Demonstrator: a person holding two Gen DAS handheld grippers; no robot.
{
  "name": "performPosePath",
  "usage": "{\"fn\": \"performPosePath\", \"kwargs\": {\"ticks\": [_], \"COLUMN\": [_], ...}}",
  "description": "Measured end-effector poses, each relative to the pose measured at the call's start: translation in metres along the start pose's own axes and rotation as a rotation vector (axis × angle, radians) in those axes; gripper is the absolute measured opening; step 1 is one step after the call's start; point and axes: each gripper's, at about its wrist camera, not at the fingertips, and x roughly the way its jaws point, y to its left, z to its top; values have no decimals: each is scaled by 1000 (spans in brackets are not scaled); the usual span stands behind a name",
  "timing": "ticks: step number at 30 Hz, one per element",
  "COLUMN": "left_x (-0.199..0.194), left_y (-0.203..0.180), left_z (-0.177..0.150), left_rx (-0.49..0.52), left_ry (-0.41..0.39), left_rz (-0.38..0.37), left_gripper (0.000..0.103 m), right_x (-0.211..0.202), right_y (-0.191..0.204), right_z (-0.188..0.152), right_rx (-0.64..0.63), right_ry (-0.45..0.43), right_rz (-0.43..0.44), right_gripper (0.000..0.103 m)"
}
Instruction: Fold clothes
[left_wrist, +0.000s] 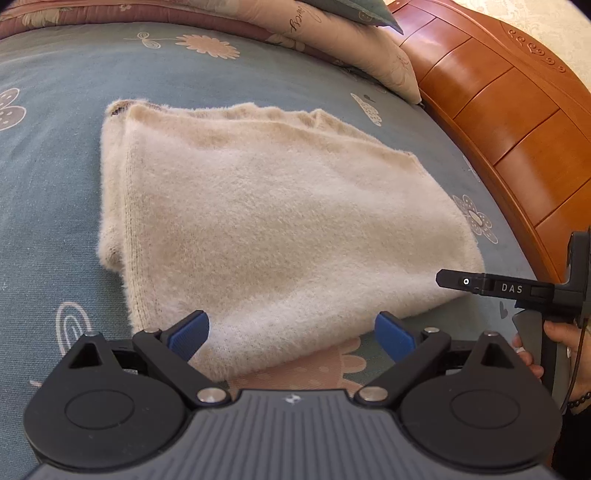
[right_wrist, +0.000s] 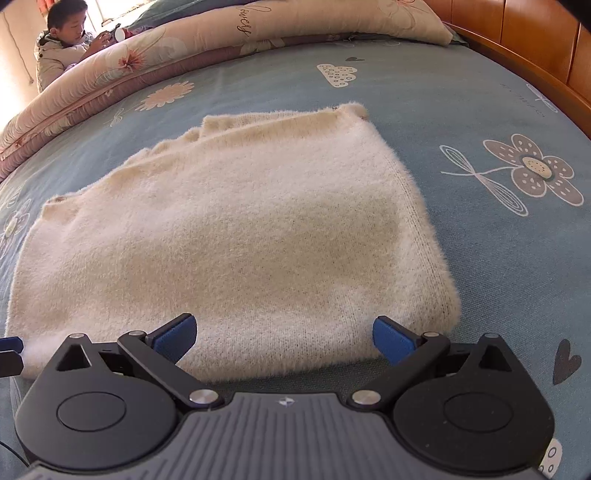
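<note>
From the left wrist view, the cream fuzzy sweater (left_wrist: 266, 221) lies on the blue patterned bedsheet (left_wrist: 55, 177) as a compact, layered rectangle, several edges stacked along its far side. The left gripper (left_wrist: 291, 334) sits at the near edge with its jaws spread wide and nothing between them; the blue pads (left_wrist: 393, 334) frame the hem without pinching it. At the right edge of the view the right gripper (left_wrist: 495, 288) shows side-on, held in a hand (left_wrist: 532, 354), near the sweater's right corner. A wooden headboard (left_wrist: 498, 110) and a folded quilt (left_wrist: 351, 44) lie beyond.

From the right wrist view, the sweater (right_wrist: 240, 236) again reads as folded flat, its ribbed side edge running along the right. The right gripper (right_wrist: 284, 338) is at the near edge, jaws apart and empty. A person (right_wrist: 62, 40) sits past the quilt (not part of the work).

This fits either a finished fold just released or a pause before one more fold. Either way, fluffy knit slips and springs, so any handling should take all layers at a corner together, keep both sides level, and lay edges square.
</note>
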Motion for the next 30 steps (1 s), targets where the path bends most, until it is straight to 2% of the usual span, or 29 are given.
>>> {"fn": "performPosePath", "kwargs": {"ticks": [5, 10, 13, 18, 21, 27, 30], "left_x": [0, 0, -1, -5, -5, -13, -3], "left_y": [-11, -22, -32, -42, -44, -31, -26], "left_z": [-3, -6, -10, -17, -18, -9, 0], "left_rx": [34, 68, 99, 132, 142, 116, 113], "left_ry": [-1, -1, -9, -35, -50, -182, -181], "left_rz": [24, 48, 72, 91, 115, 145, 218], "left_gripper": [96, 96, 96, 96, 96, 96, 96], "right_x": [-15, -32, -47, -65, -59, -34, -4], "right_y": [8, 14, 19, 27, 37, 63, 77], "right_z": [-14, -43, -63, -82, -71, -27, -9], "right_rx": [-14, -34, -65, -119, -161, -217, -199], "right_ry": [22, 34, 22, -53, -120, -321, -338], "right_rz": [1, 3, -21, -46, -41, 50, 107], "right_gripper": [103, 103, 103, 103, 103, 103, 103]}}
